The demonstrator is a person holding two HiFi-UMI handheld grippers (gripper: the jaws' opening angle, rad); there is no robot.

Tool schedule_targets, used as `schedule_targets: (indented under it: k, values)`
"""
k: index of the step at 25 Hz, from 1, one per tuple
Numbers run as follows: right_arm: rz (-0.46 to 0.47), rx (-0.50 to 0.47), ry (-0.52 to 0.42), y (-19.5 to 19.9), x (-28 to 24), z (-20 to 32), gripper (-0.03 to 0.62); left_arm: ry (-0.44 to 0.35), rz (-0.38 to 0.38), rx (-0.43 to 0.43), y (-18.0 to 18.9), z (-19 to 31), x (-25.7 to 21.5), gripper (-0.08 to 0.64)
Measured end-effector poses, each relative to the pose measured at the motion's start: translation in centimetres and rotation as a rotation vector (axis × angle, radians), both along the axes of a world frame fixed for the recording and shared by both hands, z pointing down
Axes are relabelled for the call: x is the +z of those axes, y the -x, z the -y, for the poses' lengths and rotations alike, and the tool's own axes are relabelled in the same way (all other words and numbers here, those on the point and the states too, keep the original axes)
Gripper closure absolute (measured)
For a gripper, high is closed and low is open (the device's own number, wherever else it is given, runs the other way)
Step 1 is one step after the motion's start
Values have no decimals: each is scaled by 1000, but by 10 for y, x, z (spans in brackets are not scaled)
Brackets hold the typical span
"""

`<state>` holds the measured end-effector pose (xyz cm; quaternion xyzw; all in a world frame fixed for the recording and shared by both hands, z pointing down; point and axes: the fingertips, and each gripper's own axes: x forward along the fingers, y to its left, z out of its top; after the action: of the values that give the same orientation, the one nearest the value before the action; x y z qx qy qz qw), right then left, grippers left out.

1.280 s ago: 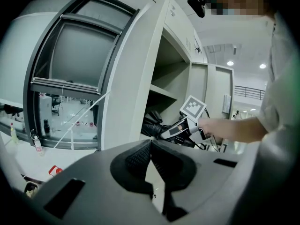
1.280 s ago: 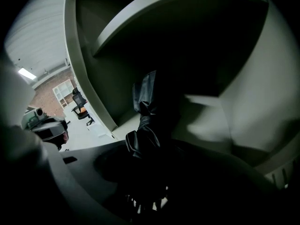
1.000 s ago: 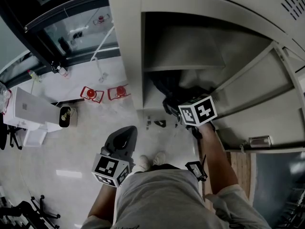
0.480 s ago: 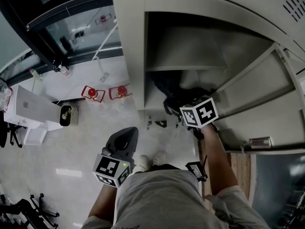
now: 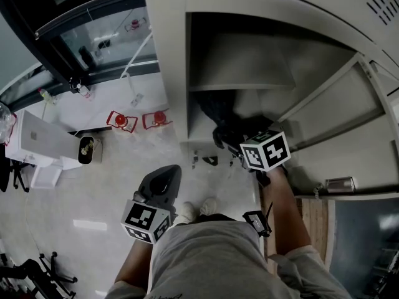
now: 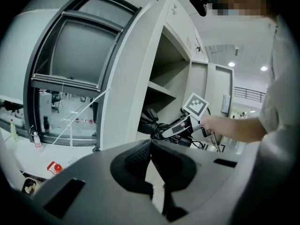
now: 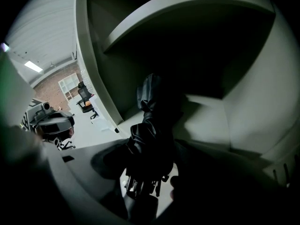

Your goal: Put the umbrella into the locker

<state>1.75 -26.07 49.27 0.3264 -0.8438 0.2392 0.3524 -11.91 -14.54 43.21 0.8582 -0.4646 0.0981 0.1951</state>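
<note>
Locker takes up most of my head view, grey metal, its door swung open to the right and a shelf crossing the open compartment. Below and to the left of it runs the pale floor, where I stand close to the locker's front. The umbrella is already inside: black and folded, it lies in the space under the shelf, with its far end reaching toward the back wall and its near end at the front edge. In the right gripper view the umbrella runs straight away from the camera into the dim compartment. My right gripper sits at the mouth of that compartment, pointing down into it, its marker cube toward me. Its jaws have just been opening and now stand wide apart; the umbrella's near end is between them, but I see no pad pressing on it, so I read the right gripper as released. My left gripper hangs over the floor, well apart from the locker. In its own view the left gripper is clenched, jaws together on nothing.
</note>
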Motion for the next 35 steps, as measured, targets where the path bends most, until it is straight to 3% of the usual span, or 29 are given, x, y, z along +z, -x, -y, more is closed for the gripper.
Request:
schedule_targets:
  k: [11, 26, 35]
  values:
    - [16, 26, -20, -19, -7, -31, 327, -20, 2, 25, -11, 1, -4, 545]
    - [7, 78, -2, -49, 5, -75, 331, 16, 6, 63, -22, -8, 2, 545]
    - [-5, 78, -5, -49, 5, -78, 388, 11, 10, 59, -21, -10, 1, 545]
